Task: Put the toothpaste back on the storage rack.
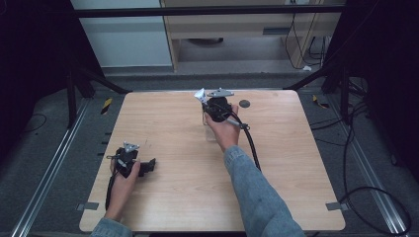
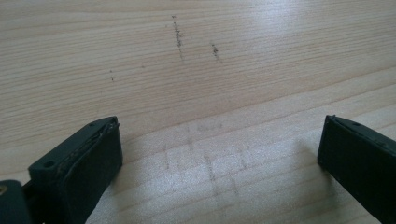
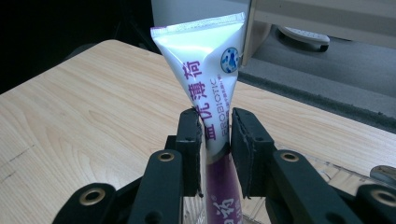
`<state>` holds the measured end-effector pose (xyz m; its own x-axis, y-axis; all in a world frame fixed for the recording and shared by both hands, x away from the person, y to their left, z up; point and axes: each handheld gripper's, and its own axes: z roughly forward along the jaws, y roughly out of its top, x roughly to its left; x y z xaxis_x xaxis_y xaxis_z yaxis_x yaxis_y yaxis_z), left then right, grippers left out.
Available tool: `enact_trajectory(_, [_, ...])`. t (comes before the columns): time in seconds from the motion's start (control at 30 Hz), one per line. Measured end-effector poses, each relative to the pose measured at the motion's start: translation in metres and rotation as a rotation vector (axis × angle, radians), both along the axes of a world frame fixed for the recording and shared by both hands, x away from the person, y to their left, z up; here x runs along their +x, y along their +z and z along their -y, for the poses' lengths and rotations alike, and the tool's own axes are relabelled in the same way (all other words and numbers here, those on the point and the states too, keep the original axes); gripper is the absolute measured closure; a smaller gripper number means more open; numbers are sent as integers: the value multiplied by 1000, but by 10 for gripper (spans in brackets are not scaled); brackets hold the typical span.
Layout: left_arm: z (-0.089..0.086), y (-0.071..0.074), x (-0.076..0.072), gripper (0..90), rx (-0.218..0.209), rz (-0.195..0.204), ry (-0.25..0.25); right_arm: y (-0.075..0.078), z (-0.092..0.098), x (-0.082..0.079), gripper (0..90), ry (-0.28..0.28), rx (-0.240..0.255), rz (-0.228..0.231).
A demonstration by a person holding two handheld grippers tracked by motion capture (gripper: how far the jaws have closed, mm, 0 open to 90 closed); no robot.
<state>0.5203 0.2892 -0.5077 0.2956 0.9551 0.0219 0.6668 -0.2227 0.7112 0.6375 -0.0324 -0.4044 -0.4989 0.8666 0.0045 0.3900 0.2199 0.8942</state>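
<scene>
Your right gripper (image 1: 211,105) sits at about 12 o'clock on the wooden table (image 1: 168,143), toward the far edge, with your hand wrapped round its body. Its jaws pinch a white-and-purple tube (image 3: 211,93) across the middle. In the right gripper view the tube stands upright between the pads, crimped flat end at 12 o'clock, printed lettering running down its length, purple lower part dropping toward 6 o'clock. The pads (image 3: 191,140) press on both sides of it. Something clear lies under the tube's foot; what it is cannot be told. From the high view the tube's white tip (image 1: 200,95) shows at 11 o'clock of the gripper.

A small dark disc (image 1: 244,103) lies on the table at 3 o'clock of that gripper, just beside it.

Your left gripper (image 1: 146,167) rests at about 8 o'clock on the table, near the left edge. Its jaws are spread wide over bare wood with faint pencil marks (image 2: 180,39) beyond, toward 12 o'clock.
</scene>
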Motion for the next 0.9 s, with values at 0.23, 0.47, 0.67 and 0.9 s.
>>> enact_trajectory(0.23, [0,0,0,0,-1,0,0,3,6,-8,744,12,9,6])
enact_trajectory(0.47, [0,0,0,0,0,0,0,7,15,-15,751,12,13,16])
enact_trajectory(0.67, [0,0,0,0,0,0,0,11,23,-19,752,9,12,21])
enact_trajectory(0.9, [0,0,0,0,0,0,0,19,37,-25,752,3,-1,31])
